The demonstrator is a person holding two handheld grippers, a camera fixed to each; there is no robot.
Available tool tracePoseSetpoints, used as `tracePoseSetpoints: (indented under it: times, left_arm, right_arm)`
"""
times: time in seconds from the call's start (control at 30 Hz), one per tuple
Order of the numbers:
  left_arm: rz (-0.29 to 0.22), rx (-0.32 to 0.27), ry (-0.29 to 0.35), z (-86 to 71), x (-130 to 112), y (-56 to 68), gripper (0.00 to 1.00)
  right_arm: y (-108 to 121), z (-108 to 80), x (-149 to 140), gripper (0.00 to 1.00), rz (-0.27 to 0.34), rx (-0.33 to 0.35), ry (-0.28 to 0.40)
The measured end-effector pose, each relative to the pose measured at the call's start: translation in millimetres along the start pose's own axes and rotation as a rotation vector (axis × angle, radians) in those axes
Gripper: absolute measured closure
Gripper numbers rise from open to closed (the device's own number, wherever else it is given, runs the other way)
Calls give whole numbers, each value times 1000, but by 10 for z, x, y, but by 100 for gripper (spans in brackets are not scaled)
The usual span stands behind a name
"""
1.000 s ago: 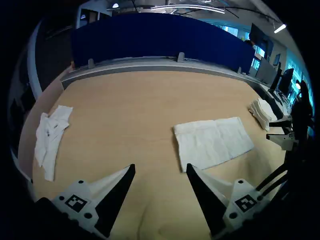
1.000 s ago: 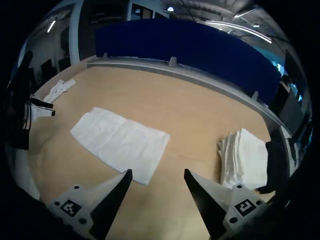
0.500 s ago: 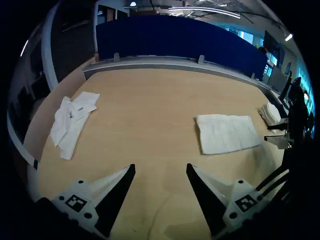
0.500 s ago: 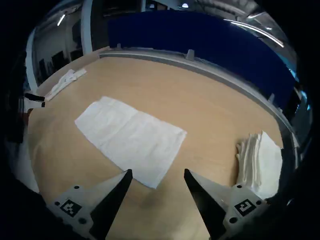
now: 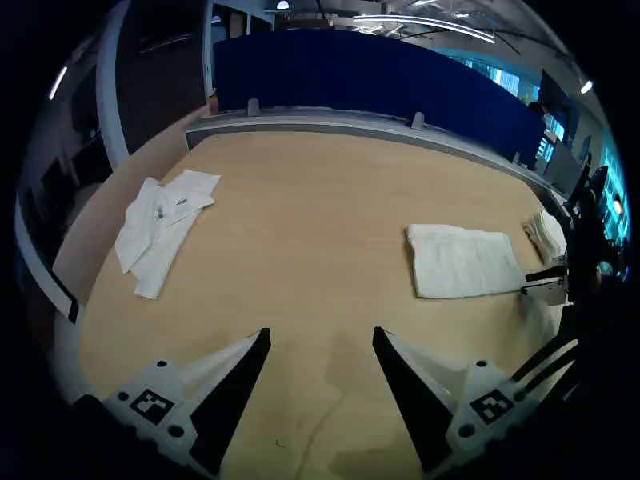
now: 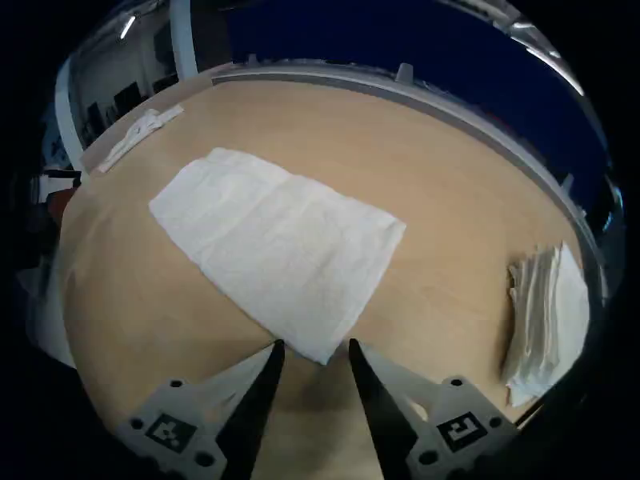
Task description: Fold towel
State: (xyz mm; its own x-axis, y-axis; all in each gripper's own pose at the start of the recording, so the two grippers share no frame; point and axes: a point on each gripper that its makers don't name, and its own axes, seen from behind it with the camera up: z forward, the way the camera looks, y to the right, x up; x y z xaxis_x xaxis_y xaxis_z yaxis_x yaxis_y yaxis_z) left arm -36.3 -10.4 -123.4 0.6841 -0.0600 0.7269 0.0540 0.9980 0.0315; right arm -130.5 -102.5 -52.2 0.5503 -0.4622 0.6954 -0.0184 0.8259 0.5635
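Your right tongs, narrowly gapped, straddle the near corner of the flat, crinkled white towel; your left tongs stand spread above the smooth wooden surface.

The right gripper has dropped closer to the table and moved up to the flat white towel. Its fingers, spread wide a second ago, have drawn in to a narrow gap, and the towel's near corner now lies just at that gap. The stack of folded towels has slid out to the far right edge of the right gripper view. The left gripper has swung away to the left: in its view the flat towel has drifted right and farther off, while the crumpled towel has come nearer the middle.
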Motion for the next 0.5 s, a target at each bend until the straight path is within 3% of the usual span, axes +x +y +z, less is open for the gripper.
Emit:
tracePoseSetpoints:
  times: [0.07, 0.2, 0.27, 0.5]
  left_arm:
    - [-2, 0, -3, -15, -22, -8, 5]
    - [-6, 1, -5, -20, -55, -27, 5]
    - [-11, 2, -7, -13, -69, -35, 5]
    - [-11, -4, -7, -13, -60, -29, 5]
  right_arm:
    - [5, 22, -17, 62, 3, -1, -4]
    - [23, 28, -5, 74, 9, -2, -1]
    - [44, 28, 22, 87, 14, -7, 6]
    - [41, 20, 89, 91, 20, -10, 13]
